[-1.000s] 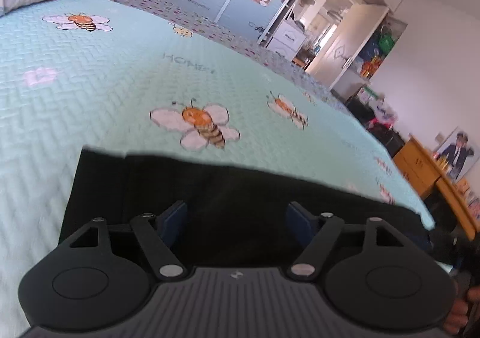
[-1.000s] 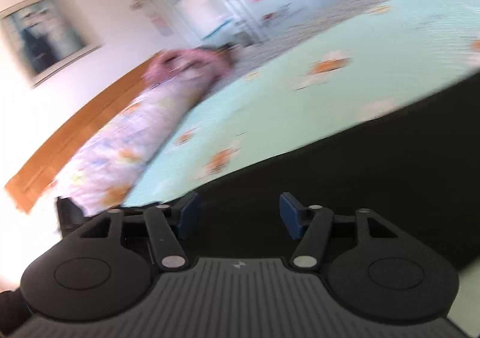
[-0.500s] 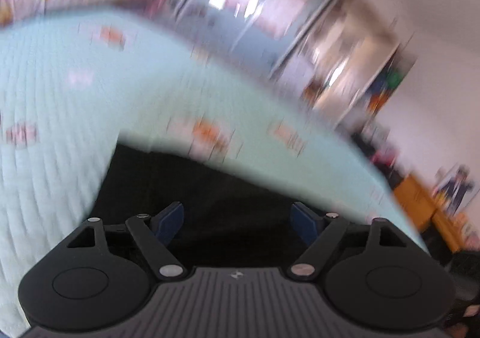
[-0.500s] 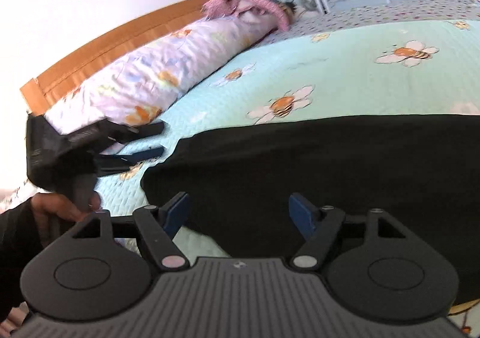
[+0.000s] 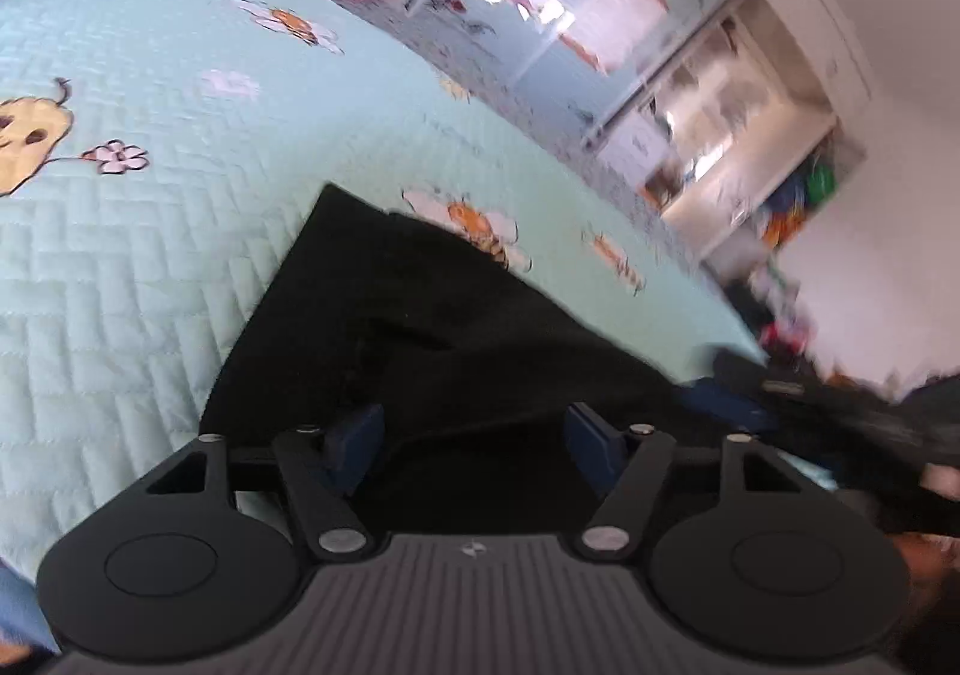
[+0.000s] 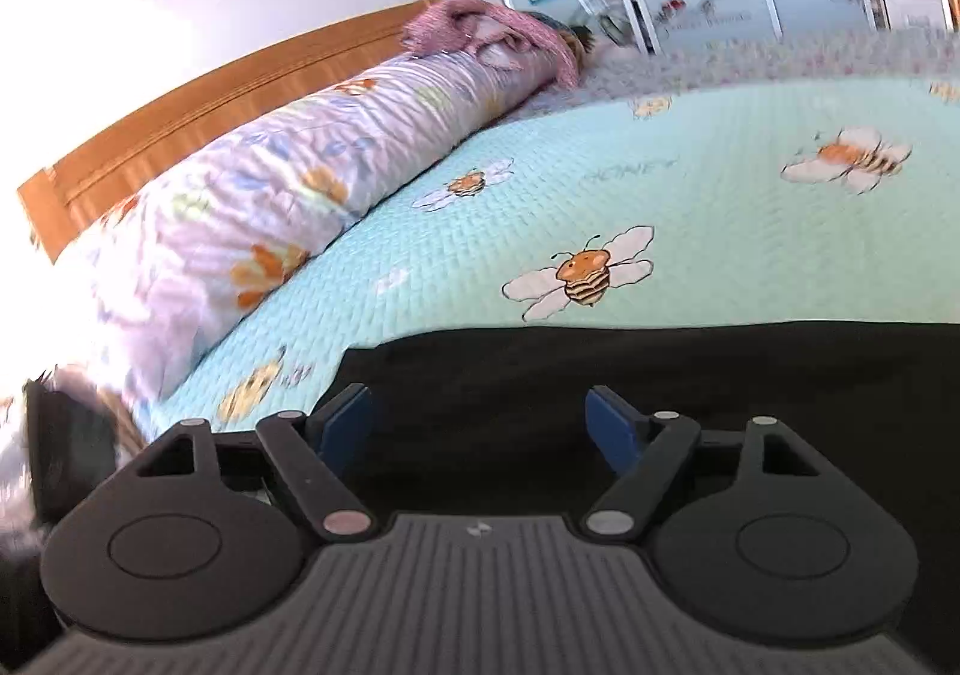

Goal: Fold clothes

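Observation:
A black garment [image 5: 420, 315] lies flat on the mint bee-print bedspread [image 5: 150, 207]. In the left wrist view its pointed corner reaches up left, and a raised crease runs toward the fingers. My left gripper [image 5: 474, 432] hovers low over the garment's near edge. Its jaws are closing, with black cloth lying between the blue pads [image 5: 354, 435], which do not press on it. In the right wrist view the garment [image 6: 660, 375] spreads to the right. My right gripper [image 6: 480, 417] stands over its left end, jaws opening and holding nothing.
A long floral bolster [image 6: 288, 183] and a pink cloth [image 6: 480, 27] lie along the wooden headboard [image 6: 228, 93]. Wardrobe doors [image 5: 570, 15] stand beyond the bed. The other gripper shows blurred at the right edge of the left view [image 5: 756, 393].
Both views have rolled and slid sideways across the garment. The left view now shows its pointed corner. The right view has moved in over the garment's left end, and the other gripper has slipped to the frame's edge.

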Demonstrator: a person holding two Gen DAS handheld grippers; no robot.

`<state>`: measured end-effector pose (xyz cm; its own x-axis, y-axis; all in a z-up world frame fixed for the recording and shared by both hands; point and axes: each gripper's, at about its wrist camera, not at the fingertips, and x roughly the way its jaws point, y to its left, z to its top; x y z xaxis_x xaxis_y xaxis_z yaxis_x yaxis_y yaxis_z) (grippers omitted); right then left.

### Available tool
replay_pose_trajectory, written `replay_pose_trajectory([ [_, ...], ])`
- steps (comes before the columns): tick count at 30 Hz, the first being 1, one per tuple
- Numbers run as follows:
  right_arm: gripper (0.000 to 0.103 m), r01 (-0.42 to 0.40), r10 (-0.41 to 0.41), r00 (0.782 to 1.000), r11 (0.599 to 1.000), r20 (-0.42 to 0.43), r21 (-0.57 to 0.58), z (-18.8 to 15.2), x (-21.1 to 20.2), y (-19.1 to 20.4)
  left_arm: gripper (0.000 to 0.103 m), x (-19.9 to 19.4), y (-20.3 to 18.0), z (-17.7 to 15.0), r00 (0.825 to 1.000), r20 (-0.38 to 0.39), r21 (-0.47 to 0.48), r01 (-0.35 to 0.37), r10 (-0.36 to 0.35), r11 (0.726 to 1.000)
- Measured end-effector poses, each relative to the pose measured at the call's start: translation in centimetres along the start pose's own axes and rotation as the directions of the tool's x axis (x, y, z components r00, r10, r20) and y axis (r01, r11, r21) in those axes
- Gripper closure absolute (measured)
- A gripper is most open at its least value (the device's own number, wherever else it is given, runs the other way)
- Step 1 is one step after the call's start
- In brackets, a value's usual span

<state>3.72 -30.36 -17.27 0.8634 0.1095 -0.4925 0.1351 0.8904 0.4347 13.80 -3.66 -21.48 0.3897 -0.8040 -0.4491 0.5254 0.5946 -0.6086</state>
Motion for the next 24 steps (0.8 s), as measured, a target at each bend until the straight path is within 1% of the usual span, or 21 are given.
replay_pose_trajectory([
  [2,0.023,0.015,-0.010,0.997,0.998,-0.083,0.068,-0.3,3.2,-1.2,0.032,-0.8,-0.4,0.1,0.999,0.032,-0.008,0.010,-0.009,1.000],
  [3,0.023,0.019,-0.011,0.995,0.996,-0.102,0.083,-0.5,3.8,-1.5,0.031,-1.3,-0.6,0.1,0.999,0.048,-0.006,0.016,-0.016,1.000],
  [5,0.023,0.024,-0.012,0.992,0.995,-0.124,0.101,-0.8,4.4,-2.0,0.025,-2.6,-1.0,0.1,0.995,0.088,0.009,0.047,-0.047,0.999],
  [7,0.023,-0.026,0.037,0.997,0.987,-0.068,0.157,-0.1,3.0,-2.1,0.022,-3.3,-0.7,-0.1,0.992,0.108,0.004,0.062,-0.062,0.998],
  [9,0.023,-0.061,0.062,0.998,0.983,-0.001,0.173,0.8,2.0,-1.9,0.021,-3.0,0.0,-0.3,0.995,0.089,-0.031,0.057,-0.054,0.998],
  [11,0.020,-0.045,0.048,0.999,0.985,-0.017,0.168,1.0,2.3,-2.1,0.023,-2.2,0.9,-0.3,0.997,0.065,-0.081,0.054,-0.049,0.995],
  [13,0.021,-0.006,0.034,0.990,0.981,-0.138,0.194,-0.1,3.3,-3.2,0.023,-2.8,0.7,0.1,0.996,0.078,-0.079,0.055,-0.049,0.995],
  [14,0.024,0.017,0.025,0.980,0.978,-0.199,0.209,-0.8,3.4,-3.8,0.022,-3.2,0.4,0.2,0.995,0.087,-0.071,0.051,-0.045,0.996],
  [15,0.025,0.009,0.033,0.982,0.975,-0.185,0.220,-1.5,2.4,-4.2,0.022,-3.7,0.0,0.2,0.994,0.100,-0.066,0.059,-0.052,0.996],
  [17,0.023,-0.017,0.046,0.994,0.963,-0.103,0.269,-2.8,-1.1,-4.8,0.021,-4.6,-0.7,0.2,0.987,0.132,-0.056,0.101,-0.093,0.993],
  [18,0.022,-0.057,0.076,0.996,0.953,-0.052,0.296,-3.7,-3.0,-5.2,0.021,-4.8,-1.1,0.1,0.985,0.138,-0.043,0.113,-0.107,0.993],
  [19,0.018,-0.087,0.098,0.995,0.948,-0.021,0.308,-4.6,-4.3,-5.6,0.020,-4.7,-1.6,0.0,0.985,0.130,-0.017,0.114,-0.111,0.993],
  [20,0.018,-0.083,0.098,0.995,0.948,-0.031,0.308,-5.7,-5.3,-6.0,0.020,-4.3,-1.8,0.0,0.989,0.111,0.011,0.092,-0.093,0.996],
  [21,0.018,-0.064,0.088,0.994,0.951,-0.066,0.302,-6.7,-5.7,-6.3,0.020,-3.5,-1.8,0.0,0.996,0.077,0.042,0.036,-0.039,0.998],
  [22,0.019,-0.071,0.095,0.993,0.959,-0.074,0.275,-7.7,-6.3,-6.5,0.021,-2.7,-1.7,0.0,0.999,0.045,0.075,-0.019,0.016,0.997],
  [23,0.019,-0.083,0.098,0.994,0.969,-0.052,0.232,-8.5,-7.4,-6.4,0.028,-2.1,-1.3,0.1,0.999,0.025,0.073,-0.048,0.046,0.996],
  [24,0.019,-0.078,0.089,0.995,0.976,-0.043,0.205,-8.9,-8.2,-6.2,0.028,-1.9,-0.5,0.2,0.999,0.019,0.017,-0.037,0.037,0.999],
])
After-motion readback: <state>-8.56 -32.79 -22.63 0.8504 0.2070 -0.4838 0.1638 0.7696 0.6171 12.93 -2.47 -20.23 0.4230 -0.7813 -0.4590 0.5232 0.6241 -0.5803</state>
